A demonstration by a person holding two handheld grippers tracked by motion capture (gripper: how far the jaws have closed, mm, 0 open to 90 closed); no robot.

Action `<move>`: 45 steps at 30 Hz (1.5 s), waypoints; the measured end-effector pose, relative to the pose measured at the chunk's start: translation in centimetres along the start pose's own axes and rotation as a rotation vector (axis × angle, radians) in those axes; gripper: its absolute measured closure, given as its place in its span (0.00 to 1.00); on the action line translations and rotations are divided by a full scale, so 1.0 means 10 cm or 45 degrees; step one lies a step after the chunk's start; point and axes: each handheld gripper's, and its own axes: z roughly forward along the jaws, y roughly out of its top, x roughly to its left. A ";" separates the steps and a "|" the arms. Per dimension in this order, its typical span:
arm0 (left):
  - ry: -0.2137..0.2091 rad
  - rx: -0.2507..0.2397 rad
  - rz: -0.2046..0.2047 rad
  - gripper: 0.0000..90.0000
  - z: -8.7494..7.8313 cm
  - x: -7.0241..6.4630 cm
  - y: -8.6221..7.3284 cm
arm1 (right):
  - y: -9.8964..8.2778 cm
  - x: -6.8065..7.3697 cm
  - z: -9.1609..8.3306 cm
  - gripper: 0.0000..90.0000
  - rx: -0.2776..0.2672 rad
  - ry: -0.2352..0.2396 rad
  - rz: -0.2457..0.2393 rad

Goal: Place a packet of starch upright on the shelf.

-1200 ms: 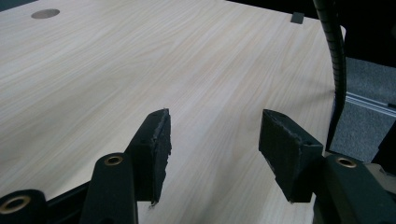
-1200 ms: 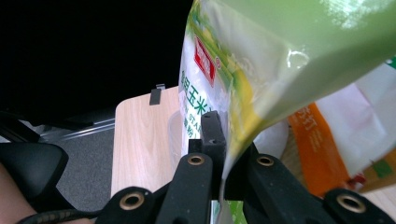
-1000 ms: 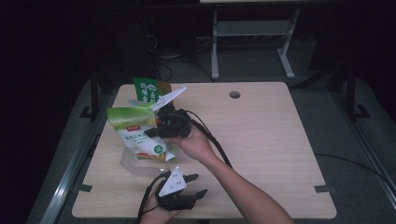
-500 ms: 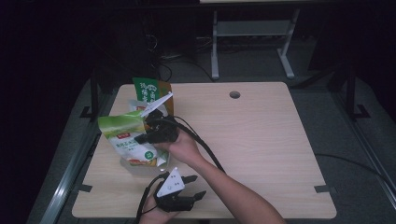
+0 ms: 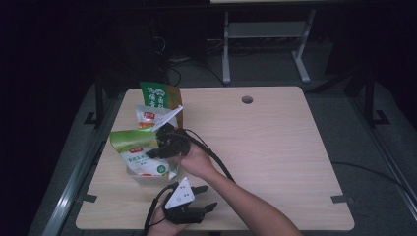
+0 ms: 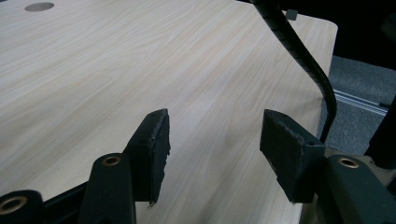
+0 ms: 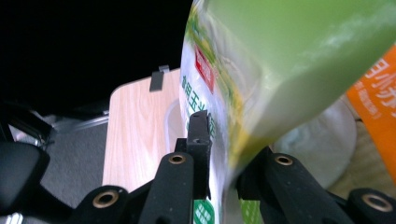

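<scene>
A light green snack bag stands tilted at the table's left, its lower end in a clear plastic container. My right gripper reaches in from the bag's right side, and the bag passes between its jaws. These jaws have just been opening a little, and the pads still seem to touch the bag's edge. Near the front edge my left gripper rests on the wooden table, open, with bare wood between its jaws.
A dark green packet stands behind the bag, with a white and orange packet in front of it. The table has a round cable hole at the back. A black cable trails across its right part.
My right gripper has come down and to the left with the green bag, which now sits lower in the clear container. The left gripper has stayed where it was.
</scene>
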 end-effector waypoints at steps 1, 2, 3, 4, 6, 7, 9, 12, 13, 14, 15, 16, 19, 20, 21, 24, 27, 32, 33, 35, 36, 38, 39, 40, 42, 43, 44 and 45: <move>0.001 0.000 0.001 0.47 0.00 0.00 0.00 | 0.00 0.01 -0.01 0.87 0.013 -0.023 -0.025; 0.001 -0.005 -0.002 0.47 0.01 0.00 0.00 | -0.01 0.00 -0.03 0.88 0.021 -0.026 -0.033; -0.001 -0.002 -0.005 0.47 0.01 -0.01 0.00 | -0.02 0.00 -0.04 0.89 0.030 -0.027 -0.028; -0.002 0.000 -0.003 0.47 0.01 -0.01 0.00 | -0.04 -0.01 -0.05 0.91 0.038 -0.029 -0.036; -0.001 0.001 -0.012 0.47 0.01 -0.01 0.00 | -0.07 -0.02 -0.05 0.92 0.058 -0.030 -0.042; 0.000 0.002 -0.016 0.46 0.01 -0.01 0.00 | -0.09 -0.03 -0.04 0.94 0.075 -0.028 -0.042; 0.003 0.002 -0.015 0.46 0.01 -0.01 0.00 | -0.13 -0.04 -0.03 0.97 0.108 -0.019 -0.037; 0.013 -0.002 -0.023 0.45 0.02 0.00 0.00 | -0.23 -0.08 0.01 0.98 0.148 0.006 -0.025; 0.013 -0.002 -0.023 0.44 0.02 0.00 0.00 | -0.26 -0.10 0.01 0.97 0.144 0.011 -0.013; 0.016 0.003 -0.026 0.44 0.02 0.01 0.00 | -0.28 -0.12 0.00 0.96 0.131 0.024 0.001; 0.018 0.005 -0.026 0.44 0.02 0.01 0.00 | -0.28 -0.13 -0.01 0.96 0.130 0.024 0.003; 0.018 0.007 -0.026 0.44 0.02 0.01 0.00 | -0.28 -0.12 -0.02 0.94 0.134 0.027 0.017; 0.022 0.011 -0.019 0.44 0.02 0.01 0.00 | -0.28 -0.13 -0.04 0.88 0.123 0.015 0.004; 0.024 0.007 -0.018 0.43 0.03 0.01 0.00 | -0.29 -0.13 -0.06 0.87 0.120 0.014 0.018; 0.024 0.007 -0.018 0.43 0.03 0.01 0.00 | -0.29 -0.13 -0.06 0.87 0.120 0.014 0.018; 0.033 0.022 -0.020 0.40 0.04 0.02 0.01 | -0.33 -0.18 -0.19 0.81 0.091 0.043 0.033; 0.036 0.021 -0.023 0.39 0.06 0.02 0.03 | -0.38 -0.21 -0.30 0.77 0.066 0.045 0.050; 0.044 0.025 -0.016 0.38 0.07 0.04 0.06 | -0.46 -0.25 -0.47 0.71 0.047 0.025 0.067; 0.048 0.027 -0.022 0.38 0.08 0.06 0.07 | -0.47 -0.26 -0.51 0.69 0.042 0.026 0.086; 0.051 0.022 -0.020 0.38 0.09 0.06 0.08 | -0.48 -0.28 -0.54 0.67 0.041 0.026 0.089; 0.053 0.024 -0.027 0.38 0.09 0.07 0.08 | -0.49 -0.29 -0.57 0.64 0.036 0.031 0.098; 0.064 0.023 -0.035 0.37 0.09 0.10 0.09 | -0.56 -0.34 -0.67 0.60 0.042 0.011 0.097; 0.064 0.023 -0.035 0.37 0.09 0.10 0.09 | -0.58 -0.36 -0.70 0.58 0.043 0.011 0.115; 0.070 0.034 -0.025 0.36 0.09 0.13 0.10 | -0.60 -0.38 -0.73 0.57 0.040 0.013 0.131; 0.076 0.025 -0.028 0.36 0.09 0.14 0.11 | -0.65 -0.42 -0.80 0.56 0.044 -0.008 0.138; 0.085 0.020 -0.032 0.36 0.09 0.15 0.12 | -0.67 -0.44 -0.83 0.55 0.044 -0.020 0.144; 0.093 0.029 -0.024 0.36 0.09 0.16 0.13 | -0.70 -0.44 -0.86 0.54 0.037 -0.031 0.166; 0.093 0.025 -0.030 0.36 0.10 0.17 0.14 | -0.73 -0.45 -0.90 0.53 0.036 -0.041 0.181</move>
